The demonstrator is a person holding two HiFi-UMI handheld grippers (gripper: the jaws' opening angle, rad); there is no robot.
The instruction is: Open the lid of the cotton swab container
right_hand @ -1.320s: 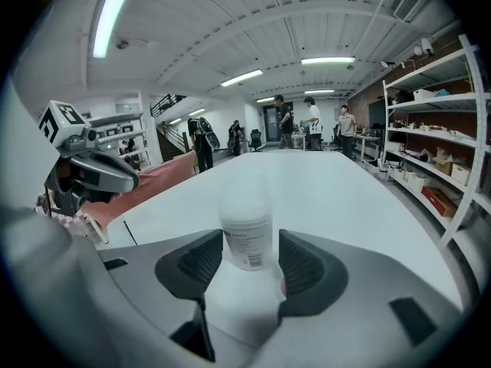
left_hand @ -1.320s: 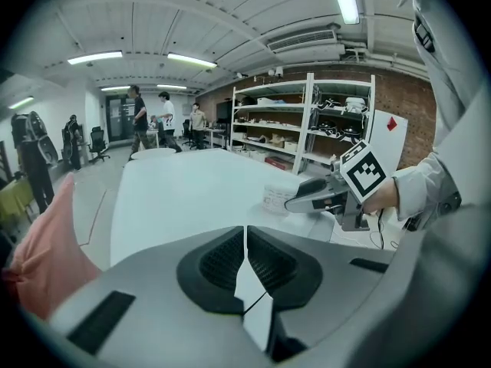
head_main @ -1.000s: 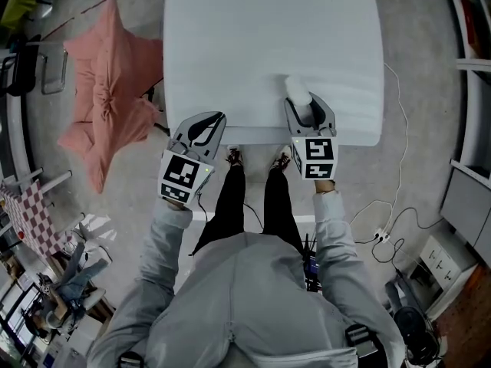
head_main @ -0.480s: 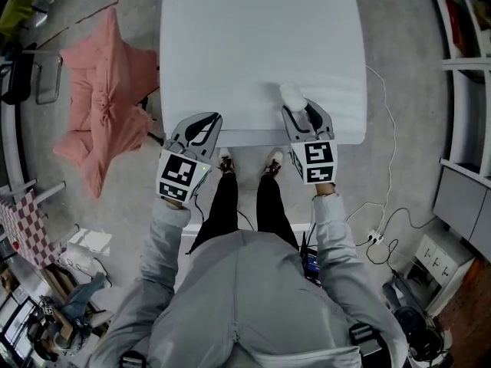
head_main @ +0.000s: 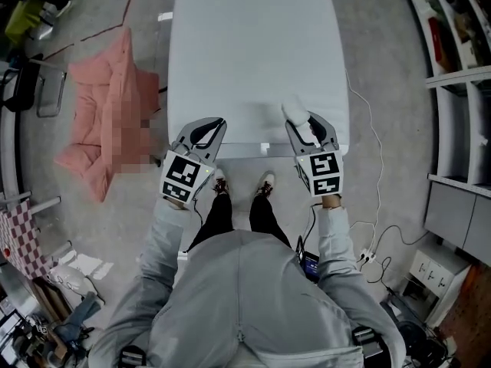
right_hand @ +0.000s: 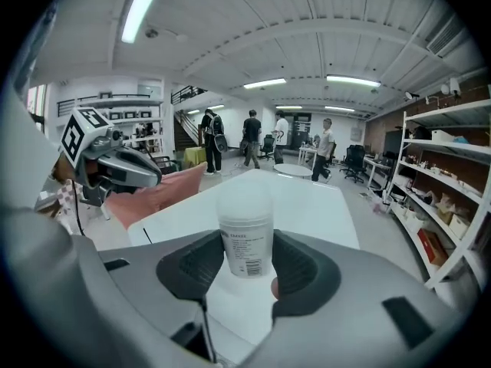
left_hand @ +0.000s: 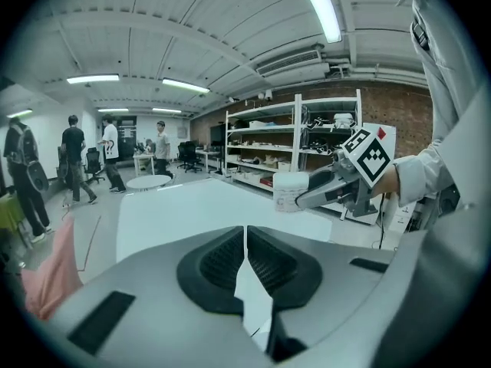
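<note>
I am gripping the cotton swab container [right_hand: 245, 236] upright in my right gripper [head_main: 301, 123], above the tabletop's [head_main: 253, 52] near right corner. My left gripper's [head_main: 209, 127] jaws are resting fully together, empty. Tugging the lid [right_hand: 244, 194] off-centre risks twisting the container loose.

One cotton swab container [head_main: 294, 113], one white worktop [head_main: 253, 52] and two tools, the left hand-held gripper [head_main: 215, 124] and right hand-held gripper [head_main: 306, 125], fill the frame's centre. One pink cushion [head_main: 100, 90] lies upper left. Four bystanders [right_hand: 252, 136] stand in the far background.
</note>
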